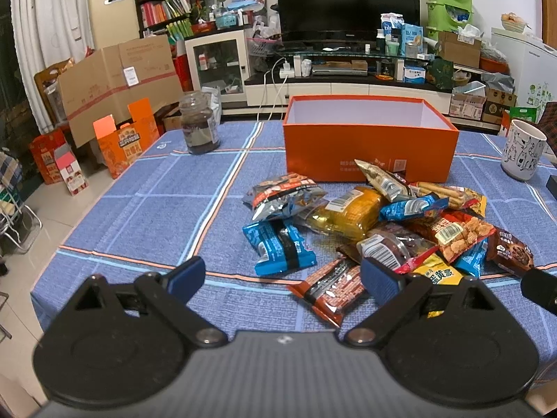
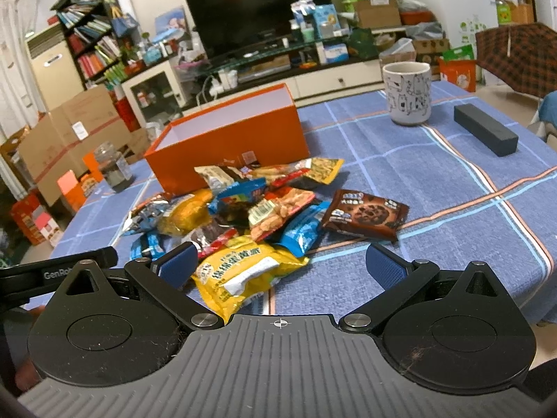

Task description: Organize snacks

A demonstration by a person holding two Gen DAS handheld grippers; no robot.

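Observation:
A pile of several snack packets point(image 1: 376, 223) lies on the blue checked tablecloth point(image 1: 146, 216) in front of an open, empty orange box point(image 1: 369, 142). My left gripper point(image 1: 282, 278) is open and empty, just short of a blue packet point(image 1: 278, 247) and an orange-brown packet point(image 1: 330, 289). In the right wrist view the pile point(image 2: 243, 209) and the orange box point(image 2: 229, 142) sit ahead. My right gripper point(image 2: 282, 264) is open and empty, with a yellow packet point(image 2: 243, 271) by its left finger. A brown cookie packet point(image 2: 365, 214) lies apart on the right.
A dark glass jar point(image 1: 200, 123) stands at the table's far left. A white cat-print mug point(image 1: 522, 149) stands far right, also in the right wrist view point(image 2: 407, 92). A black bar point(image 2: 485, 134) lies beyond it. Cardboard boxes and a TV stand surround the table.

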